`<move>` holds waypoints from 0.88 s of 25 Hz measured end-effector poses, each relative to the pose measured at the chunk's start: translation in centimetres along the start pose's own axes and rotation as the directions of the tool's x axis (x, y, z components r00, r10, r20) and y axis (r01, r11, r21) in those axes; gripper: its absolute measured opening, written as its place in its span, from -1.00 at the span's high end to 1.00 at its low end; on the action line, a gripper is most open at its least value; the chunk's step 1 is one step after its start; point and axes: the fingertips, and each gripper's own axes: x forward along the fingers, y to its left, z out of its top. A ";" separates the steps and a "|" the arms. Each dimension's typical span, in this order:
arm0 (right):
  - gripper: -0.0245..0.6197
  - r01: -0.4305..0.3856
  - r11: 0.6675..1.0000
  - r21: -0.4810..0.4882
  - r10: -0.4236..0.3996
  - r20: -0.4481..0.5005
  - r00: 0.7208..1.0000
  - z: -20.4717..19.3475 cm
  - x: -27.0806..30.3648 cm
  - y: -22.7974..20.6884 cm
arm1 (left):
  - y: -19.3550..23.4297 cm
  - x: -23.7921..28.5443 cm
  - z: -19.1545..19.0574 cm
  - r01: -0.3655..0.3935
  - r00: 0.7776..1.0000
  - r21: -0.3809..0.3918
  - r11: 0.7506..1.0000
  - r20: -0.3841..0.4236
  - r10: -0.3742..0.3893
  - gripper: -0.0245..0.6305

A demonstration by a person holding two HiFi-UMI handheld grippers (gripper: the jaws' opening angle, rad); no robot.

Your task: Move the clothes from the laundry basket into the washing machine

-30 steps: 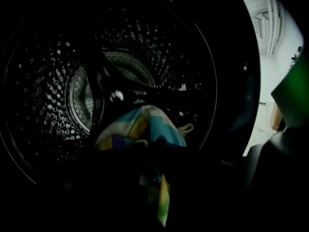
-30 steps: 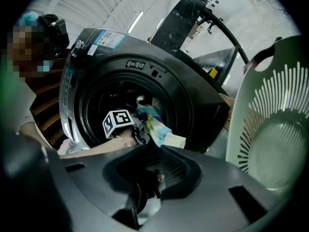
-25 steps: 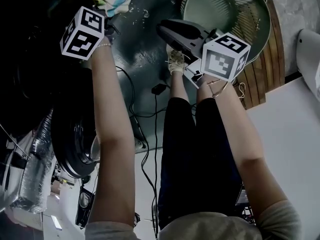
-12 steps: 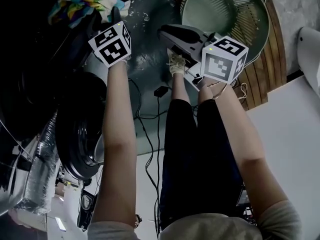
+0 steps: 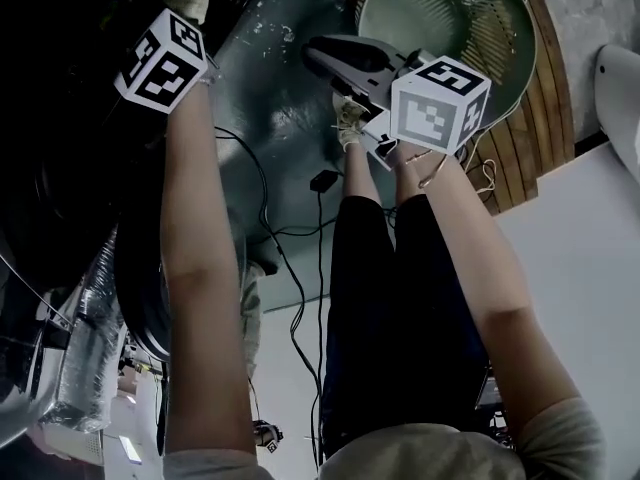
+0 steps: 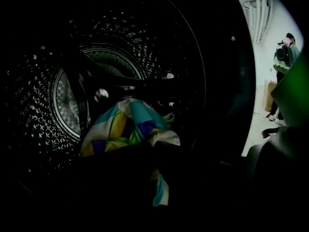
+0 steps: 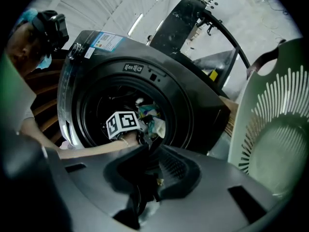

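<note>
The left tongs [image 6: 160, 180], reached into the washing machine [image 7: 198, 110], have just been closed, and a strip of the colourful cloth [image 6: 123, 129] is pinched between them, its bulk bunched just ahead. The right tongs [image 7: 145, 190] are held slightly parted, the laundry basket [image 7: 275, 144] just to their right

Below me a black cable [image 5: 320, 258] runs to a small plug [image 5: 322, 180] on the floor [image 5: 290, 98]; a silver ribbed hose [image 5: 85, 353] at left, wooden slats [image 5: 515, 163] at right
</note>
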 end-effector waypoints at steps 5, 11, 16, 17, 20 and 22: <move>0.68 -0.010 1.000 -0.008 0.010 -0.005 1.000 0.2 0.3 0.3 | 1.9 2.4 3.7 -0.107 0.991 -0.001 0.994 0.085 0.107 0.82; 0.68 -0.007 1.000 0.001 0.007 -0.012 1.000 -0.3 0.0 0.3 | 1.4 3.0 0.6 -0.096 0.995 -0.053 0.994 0.005 0.096 0.81; 0.68 -0.016 1.000 -0.011 0.017 0.011 1.000 0.9 -1.2 1.3 | 0.5 0.3 0.5 -0.032 0.999 -0.171 0.985 -0.007 0.031 0.14; 0.68 -0.017 1.000 -0.017 0.017 0.025 1.000 1.5 -1.5 1.7 | 0.6 -0.5 0.4 -0.029 1.000 -0.187 0.982 -0.016 0.027 0.14; 0.68 -0.009 0.999 -0.032 0.011 0.057 0.998 3.1 -2.6 3.2 | 0.2 -3.7 0.3 -0.015 0.999 -0.239 0.971 -0.043 0.005 0.14; 0.68 -0.007 0.999 -0.037 0.010 0.062 0.998 3.8 -3.6 4.6 | -0.6 -6.5 0.5 0.013 0.999 -0.268 0.963 -0.048 -0.026 0.14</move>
